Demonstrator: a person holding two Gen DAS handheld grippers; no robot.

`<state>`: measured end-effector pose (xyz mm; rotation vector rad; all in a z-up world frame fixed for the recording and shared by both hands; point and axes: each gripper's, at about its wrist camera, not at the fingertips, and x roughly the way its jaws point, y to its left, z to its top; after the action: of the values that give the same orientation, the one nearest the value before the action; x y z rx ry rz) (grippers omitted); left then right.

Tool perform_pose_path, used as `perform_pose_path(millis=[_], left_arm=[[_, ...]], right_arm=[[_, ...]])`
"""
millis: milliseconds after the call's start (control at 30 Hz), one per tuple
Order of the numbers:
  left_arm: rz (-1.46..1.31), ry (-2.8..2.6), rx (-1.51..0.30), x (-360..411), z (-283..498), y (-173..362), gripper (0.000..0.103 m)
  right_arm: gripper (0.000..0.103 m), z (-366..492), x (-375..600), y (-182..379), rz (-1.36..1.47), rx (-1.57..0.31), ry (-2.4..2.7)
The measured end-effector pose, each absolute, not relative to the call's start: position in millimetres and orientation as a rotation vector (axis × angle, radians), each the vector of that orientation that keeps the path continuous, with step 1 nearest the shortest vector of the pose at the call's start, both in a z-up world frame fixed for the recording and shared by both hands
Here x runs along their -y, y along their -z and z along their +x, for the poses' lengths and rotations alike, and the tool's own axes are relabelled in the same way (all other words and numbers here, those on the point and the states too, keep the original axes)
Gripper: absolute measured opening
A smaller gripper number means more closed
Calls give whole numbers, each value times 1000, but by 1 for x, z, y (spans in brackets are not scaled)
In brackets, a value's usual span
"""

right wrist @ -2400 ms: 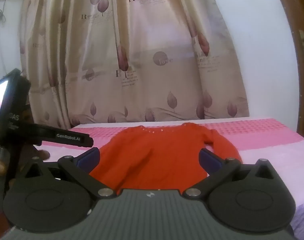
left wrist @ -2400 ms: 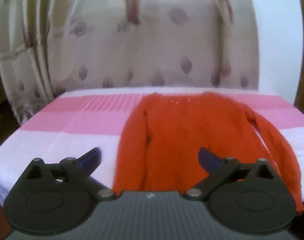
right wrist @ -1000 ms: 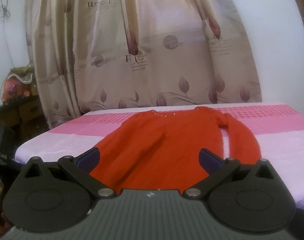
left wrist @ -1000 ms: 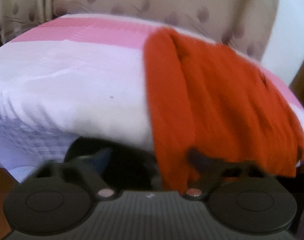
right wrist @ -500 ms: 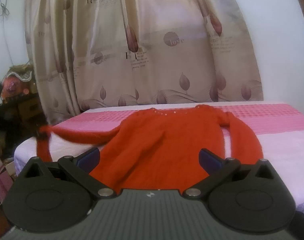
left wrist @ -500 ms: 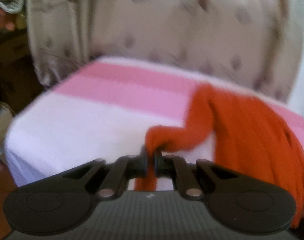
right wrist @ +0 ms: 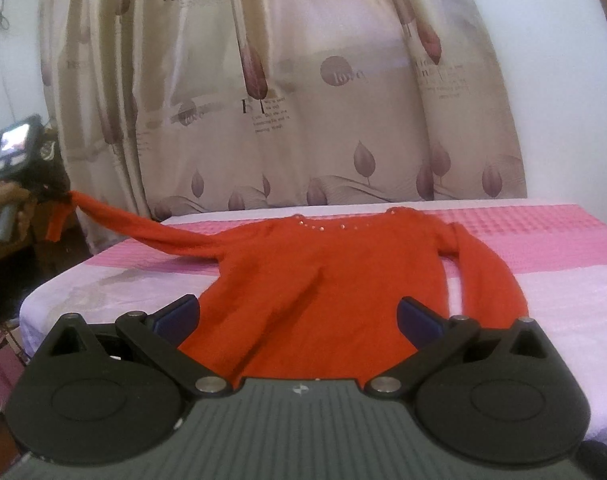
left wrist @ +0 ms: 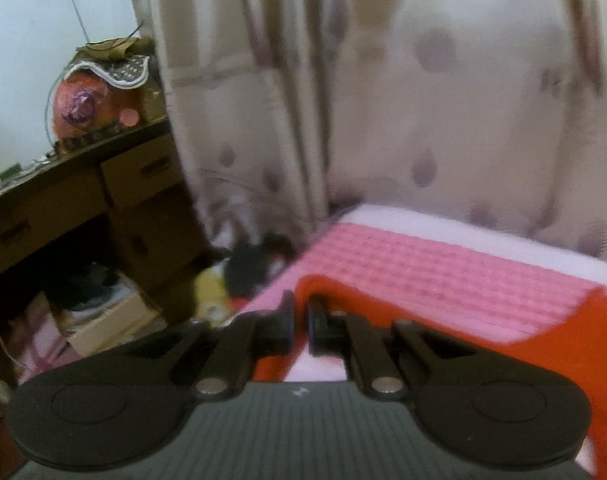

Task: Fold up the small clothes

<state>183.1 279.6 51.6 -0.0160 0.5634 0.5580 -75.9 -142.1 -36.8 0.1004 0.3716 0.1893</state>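
A red sweater lies flat on the pink and white bed, neckline toward the curtain. My left gripper is shut on the sweater's left sleeve near its cuff. In the right wrist view the left gripper holds that sleeve stretched out and raised past the bed's left edge. My right gripper is open and empty, hovering at the bed's near edge over the sweater's hem. The right sleeve lies along the body.
A patterned curtain hangs behind the bed. A dark wooden desk with drawers stands to the left, with clutter and a box on the floor beside it. A white wall is at right.
My left gripper closed on the left sleeve at the bed's near edge, then pulled it out and up to the left. The right gripper has barely moved.
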Motion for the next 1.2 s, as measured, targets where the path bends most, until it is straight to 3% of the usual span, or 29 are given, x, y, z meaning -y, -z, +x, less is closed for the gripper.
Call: perform_pose_path(millis=[300, 467, 567, 600, 633, 867, 1200], left_arm=[[-95, -698, -693, -329, 231, 1, 7], [-149, -677, -701, -356, 233, 30, 16], [-165, -709, -665, -370, 229, 28, 53], [-156, -739, -651, -375, 229, 27, 77], [-147, -785, -630, -380, 226, 22, 90], [-273, -696, -526, -375, 186, -15, 90], [-56, -209, -588, -180, 139, 29, 90]], right_arm=[[103, -67, 148, 48, 110, -401, -164], [103, -59, 154, 56, 148, -444, -163], [103, -61, 155, 56, 152, -445, -163], [103, -63, 156, 55, 146, -442, -162], [103, -64, 158, 55, 143, -440, -164], [103, -82, 197, 50, 148, -398, -71], [103, -79, 252, 73, 176, -496, 63]])
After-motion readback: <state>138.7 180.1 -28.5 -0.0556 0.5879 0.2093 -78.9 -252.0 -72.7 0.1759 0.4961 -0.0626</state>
